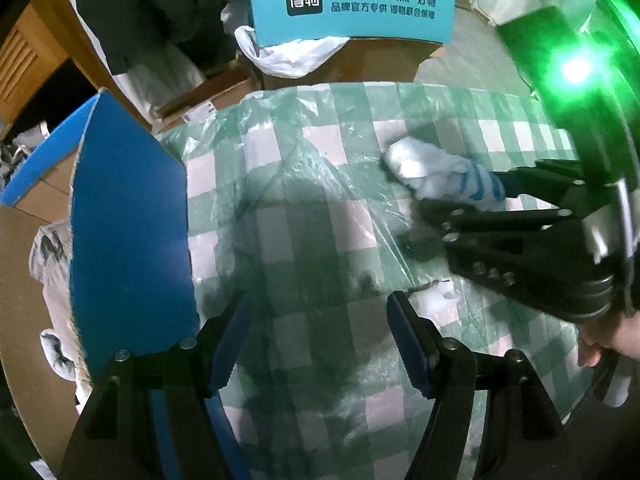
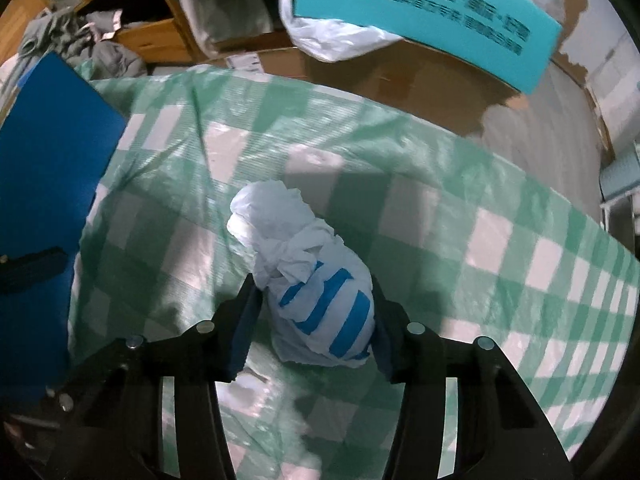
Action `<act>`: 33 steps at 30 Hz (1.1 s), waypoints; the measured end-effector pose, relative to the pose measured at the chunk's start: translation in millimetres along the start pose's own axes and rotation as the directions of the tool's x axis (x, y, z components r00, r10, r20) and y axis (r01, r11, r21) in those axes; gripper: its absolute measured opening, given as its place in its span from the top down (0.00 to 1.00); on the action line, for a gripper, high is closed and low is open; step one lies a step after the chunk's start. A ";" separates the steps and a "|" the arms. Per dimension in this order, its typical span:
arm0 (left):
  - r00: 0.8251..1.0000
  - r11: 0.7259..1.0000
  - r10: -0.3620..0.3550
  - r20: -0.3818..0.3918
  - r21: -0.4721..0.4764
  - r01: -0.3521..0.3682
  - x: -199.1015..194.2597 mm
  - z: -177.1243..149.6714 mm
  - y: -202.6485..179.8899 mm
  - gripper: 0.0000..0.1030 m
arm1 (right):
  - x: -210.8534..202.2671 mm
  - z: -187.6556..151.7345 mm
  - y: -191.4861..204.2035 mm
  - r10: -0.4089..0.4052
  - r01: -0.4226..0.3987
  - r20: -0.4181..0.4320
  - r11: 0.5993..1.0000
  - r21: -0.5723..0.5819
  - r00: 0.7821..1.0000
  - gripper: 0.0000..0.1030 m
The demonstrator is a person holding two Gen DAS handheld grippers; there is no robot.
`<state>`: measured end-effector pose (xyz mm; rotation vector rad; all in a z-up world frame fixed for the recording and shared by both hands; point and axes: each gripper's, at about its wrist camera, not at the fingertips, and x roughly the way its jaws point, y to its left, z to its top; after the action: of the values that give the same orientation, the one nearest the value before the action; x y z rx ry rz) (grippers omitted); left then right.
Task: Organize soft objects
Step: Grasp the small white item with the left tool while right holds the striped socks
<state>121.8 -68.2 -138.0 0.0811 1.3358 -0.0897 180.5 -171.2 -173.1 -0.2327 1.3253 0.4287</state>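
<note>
A soft white bundle with blue stripes [image 2: 320, 280] lies on the green-and-white checked cloth [image 2: 500, 220]. My right gripper [image 2: 316, 326] points down over it and straddles its striped end. The right pad lies against the bundle and the left fingertip touches its crumpled white part, so the gripper is shut on it. In the left wrist view the same bundle [image 1: 440, 172] sits between the right gripper's black fingers [image 1: 480, 216]. My left gripper [image 1: 318, 340] hangs open over bare cloth with nothing between its fingers. A small white scrap [image 1: 436, 300] lies just outside its right finger.
A blue-sided cardboard box [image 1: 128, 220] stands at the cloth's left edge, with pale fabric [image 1: 52, 264] inside. Behind the cloth are a teal printed box [image 1: 352, 4], a white plastic bag [image 1: 296, 52] and brown cartons. A hand [image 1: 600, 348] holds the right gripper.
</note>
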 end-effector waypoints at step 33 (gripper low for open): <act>0.997 0.961 -0.043 -0.064 0.270 0.058 40.7 -10.7 -74.9 0.32 | -65.0 -80.8 -70.5 0.099 -0.119 0.079 0.942 0.313 0.992 0.53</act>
<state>112.5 -142.3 -180.6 0.2843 1.3768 -0.3168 127.7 -278.2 -134.6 0.1231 1.3289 0.3066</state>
